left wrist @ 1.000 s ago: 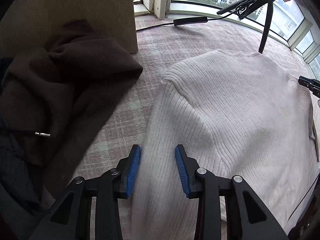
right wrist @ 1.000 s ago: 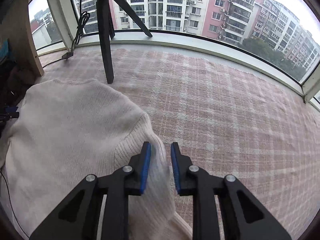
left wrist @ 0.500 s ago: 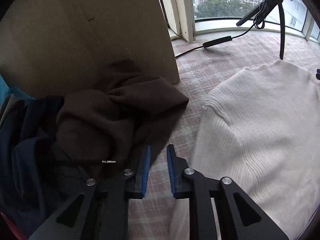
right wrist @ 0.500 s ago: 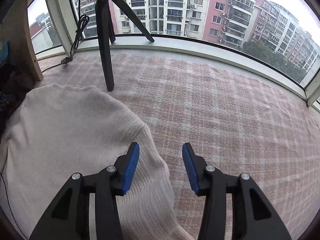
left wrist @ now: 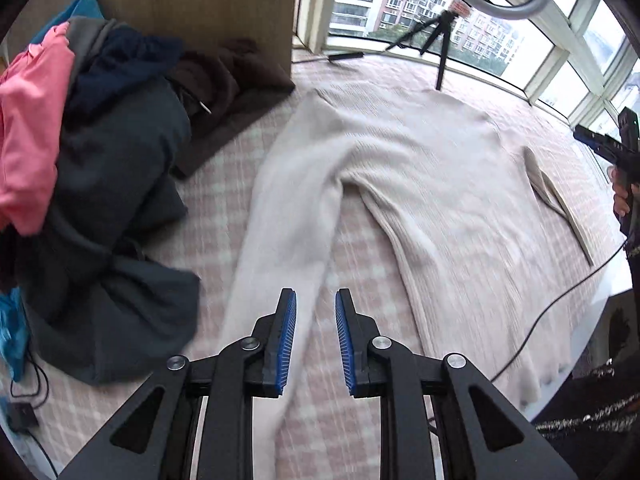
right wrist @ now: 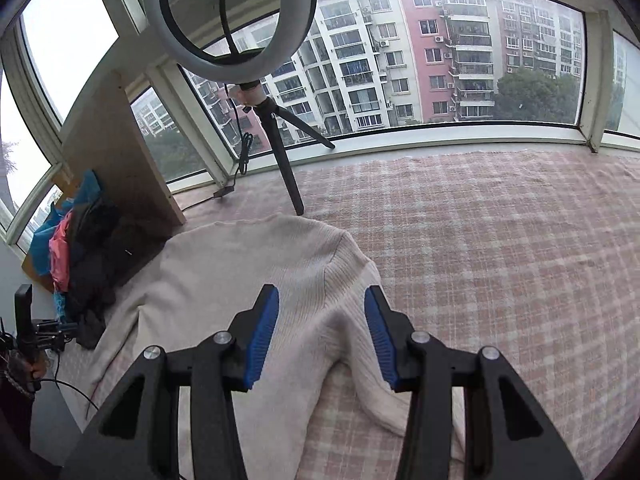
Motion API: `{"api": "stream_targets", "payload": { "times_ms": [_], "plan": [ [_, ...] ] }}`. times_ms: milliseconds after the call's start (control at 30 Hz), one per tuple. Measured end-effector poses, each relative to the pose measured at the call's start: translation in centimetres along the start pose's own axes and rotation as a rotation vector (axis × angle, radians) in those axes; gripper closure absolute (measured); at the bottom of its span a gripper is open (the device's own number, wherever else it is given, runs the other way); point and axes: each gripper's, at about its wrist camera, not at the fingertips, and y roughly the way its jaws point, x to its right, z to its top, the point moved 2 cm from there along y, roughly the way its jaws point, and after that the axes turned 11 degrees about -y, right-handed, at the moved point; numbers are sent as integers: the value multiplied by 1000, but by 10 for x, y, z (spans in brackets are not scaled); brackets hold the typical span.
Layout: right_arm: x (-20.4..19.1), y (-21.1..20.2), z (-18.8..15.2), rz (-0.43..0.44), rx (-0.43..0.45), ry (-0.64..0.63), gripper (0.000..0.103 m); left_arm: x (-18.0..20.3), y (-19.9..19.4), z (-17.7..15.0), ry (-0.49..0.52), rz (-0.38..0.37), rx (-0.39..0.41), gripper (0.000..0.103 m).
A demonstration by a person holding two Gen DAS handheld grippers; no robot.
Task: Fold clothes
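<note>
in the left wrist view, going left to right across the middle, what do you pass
pink garment → dark grey garment → cream sweater → right gripper, held at the far right edge

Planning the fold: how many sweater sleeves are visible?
2. One sleeve runs toward the left gripper, beside the clothes pile. The other sleeve lies under the right gripper, on the sweater's far side.
</note>
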Motion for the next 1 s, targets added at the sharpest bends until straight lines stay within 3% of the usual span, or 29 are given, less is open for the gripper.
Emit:
{"api": "stream_targets", "payload": {
  "times_ms": [133,167,200,300,400,567,633,667,700,767,867,1000],
  "plan": [
    [-4,-78,-21,7,61,54,59,17,-22,-54,33,-33,-43,83],
    [-5,-99,-27,-5,78,57,59,18,-29,-66,15,-55,-54,77],
    [-7,-119,-34,-35,79,42,59,23,-29,-77,-4,-94,-78,72],
    [-18,-142,-73,-138,8,0,54,51,-11,-108,10,-182,-152,71],
    [-31,-124,-131,-145,-87,24,54,86,19,-132,70,-203,-224,71],
    [-59,-75,-218,-129,-253,45,54,105,35,-146,120,-182,-243,71],
    [-70,-66,-237,-115,-282,35,54,111,40,-152,140,-173,-248,74],
    [-75,-62,-246,-109,-294,31,54,114,43,-154,150,-168,-250,82],
    [-79,-60,-253,-101,-299,32,54,118,45,-157,160,-163,-253,102],
    [-86,-58,-262,-70,-309,32,54,120,46,-160,157,-166,-254,101],
    [-97,-54,-273,-46,-323,29,54,107,19,-155,108,-201,-194,101],
    [-113,-48,-284,14,-336,38,54,90,-6,-153,73,-185,-139,101]
  ]
}}
